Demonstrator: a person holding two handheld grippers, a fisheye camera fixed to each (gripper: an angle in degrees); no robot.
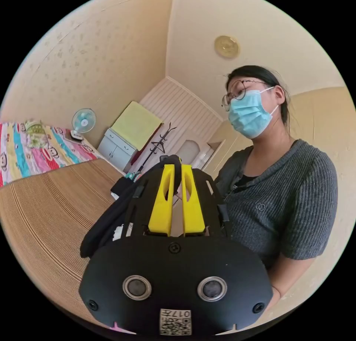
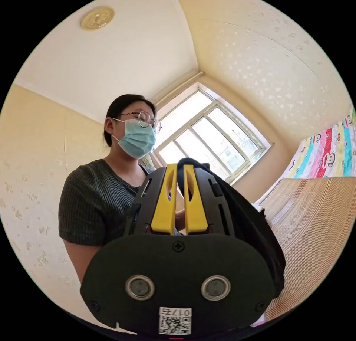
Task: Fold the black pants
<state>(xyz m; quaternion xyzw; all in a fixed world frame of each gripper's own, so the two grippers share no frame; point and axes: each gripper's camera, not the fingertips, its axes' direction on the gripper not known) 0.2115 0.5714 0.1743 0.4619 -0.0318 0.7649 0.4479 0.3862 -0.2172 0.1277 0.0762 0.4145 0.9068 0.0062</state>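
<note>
Black pants [image 1: 111, 218] hang off the left gripper [image 1: 177, 170], cloth pinched at the tips of its yellow jaws and trailing down beside the black body toward the woven mat [image 1: 48, 207]. In the right gripper view the same dark fabric [image 2: 252, 226] loops over the right gripper [image 2: 179, 169] and drops along its side; the jaws stand nearly together, clamped on a fold at the tips. Both ends lifted, garment held up in the air in front of the person [image 1: 278, 207], not laid down. Judged progress: early or mid-fold, no finished stack visible. The mat looks bare and broad beneath, with a patterned bedcover [image 1: 29, 148] at its far end and a fan [image 1: 83, 121] beyond. Window [image 2: 207, 133] behind the person. Plenty of room to lower and spread.
</note>
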